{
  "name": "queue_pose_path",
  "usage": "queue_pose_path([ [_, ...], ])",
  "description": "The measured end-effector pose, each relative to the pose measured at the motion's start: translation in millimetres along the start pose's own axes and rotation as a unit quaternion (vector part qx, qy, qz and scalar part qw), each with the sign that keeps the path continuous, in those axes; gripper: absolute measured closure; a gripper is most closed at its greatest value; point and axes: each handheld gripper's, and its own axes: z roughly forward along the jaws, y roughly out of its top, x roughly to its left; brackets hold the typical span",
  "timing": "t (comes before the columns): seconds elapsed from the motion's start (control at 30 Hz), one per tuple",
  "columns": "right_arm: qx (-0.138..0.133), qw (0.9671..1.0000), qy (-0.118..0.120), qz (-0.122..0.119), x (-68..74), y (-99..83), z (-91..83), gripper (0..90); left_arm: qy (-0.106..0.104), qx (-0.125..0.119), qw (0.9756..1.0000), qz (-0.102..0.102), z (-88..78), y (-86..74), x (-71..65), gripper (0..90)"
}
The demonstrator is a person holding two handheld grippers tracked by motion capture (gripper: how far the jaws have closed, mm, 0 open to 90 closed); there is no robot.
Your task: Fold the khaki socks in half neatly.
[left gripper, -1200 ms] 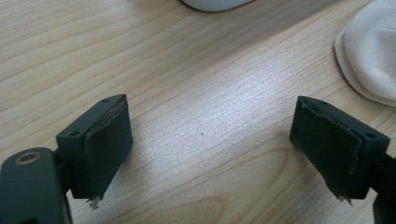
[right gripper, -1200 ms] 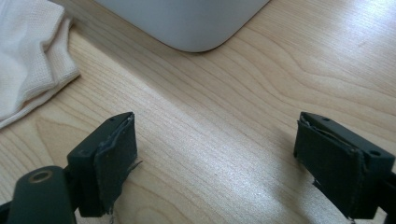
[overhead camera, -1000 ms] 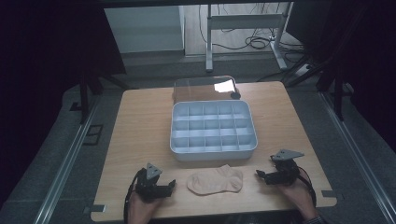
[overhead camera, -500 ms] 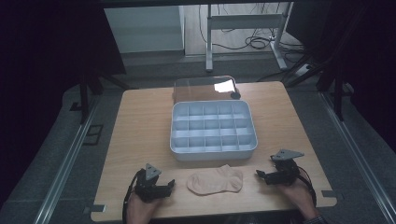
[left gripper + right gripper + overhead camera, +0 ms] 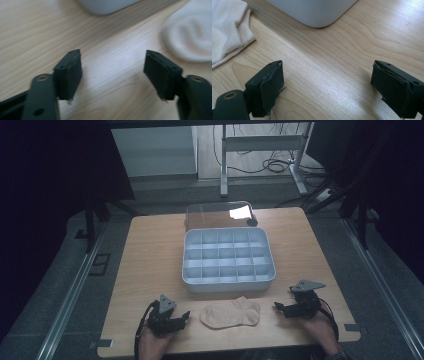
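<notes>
Pale beige ankle sock (image 5: 231, 313) lying flat on the light wooden table (image 5: 150, 265), just in front of the grey plastic compartment tray (image 5: 228, 260). Left hand-held gripper (image 5: 184, 319) just beside its toe end, jaws apart over bare wood, nothing between, just been narrowing a bit. Right hand-held gripper (image 5: 278, 307) near the other end, spread wide, also empty.

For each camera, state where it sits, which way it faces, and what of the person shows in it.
High view: above the person's side, looking forward and down on the table; both hands and grippers show.
Left gripper view: rides the left gripper, looking along its open fingers, which have just been closing on nothing.
Right gripper view: rides the right gripper, fingers open.
All three views share the sock and the divided tray.
</notes>
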Motion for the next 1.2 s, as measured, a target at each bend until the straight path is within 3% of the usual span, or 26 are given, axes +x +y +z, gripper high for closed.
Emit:
queue_pose_path([
  [0.17,0.000,1.0000,0.000,0.000,0.0,0.2,0.1,11.1,-0.043,-0.021,0.9987,0.014,1.1,13.2,-16.8,53.3],
  [0.3,0.000,1.0000,0.000,0.000,-0.1,0.2,0.2,11.2,-0.068,-0.023,0.9972,0.018,8.3,19.8,-27.0,58.9],
  [0.47,0.000,1.0000,0.000,0.000,-0.1,0.3,0.3,11.2,-0.070,-0.009,0.9972,0.023,20.1,19.7,-33.7,59.8],
  [0.63,0.000,1.0000,0.000,0.000,-0.1,0.3,0.3,11.2,-0.056,0.003,0.9979,0.033,30.2,14.3,-38.0,52.4],
  [0.77,0.000,1.0000,0.000,0.000,-0.1,0.3,0.3,11.2,-0.063,-0.004,0.9978,0.023,30.7,11.2,-38.2,53.1],
  [0.87,0.000,1.0000,-0.001,0.001,-0.2,0.2,0.2,11.7,-0.068,-0.006,0.9975,0.020,29.9,9.9,-40.7,60.8],
  [0.9,0.000,1.0000,-0.002,0.000,-0.4,0.2,0.1,11.9,-0.076,-0.006,0.9969,0.017,29.7,9.5,-41.6,69.7],
  [1.0,-0.001,1.0000,-0.003,0.001,-0.4,0.1,-0.2,12.9,-0.087,-0.005,0.9961,0.013,29.9,9.6,-40.5,76.9],
  [1.1,-0.004,1.0000,-0.004,0.005,0.2,-0.1,-0.8,15.9,-0.103,-0.001,0.9947,-0.001,30.3,9.8,-38.3,82.5],
  [1.2,-0.004,1.0000,-0.004,0.007,1.2,0.3,-1.4,18.8,-0.102,-0.001,0.9948,-0.002,30.1,10.0,-39.0,83.9],
])
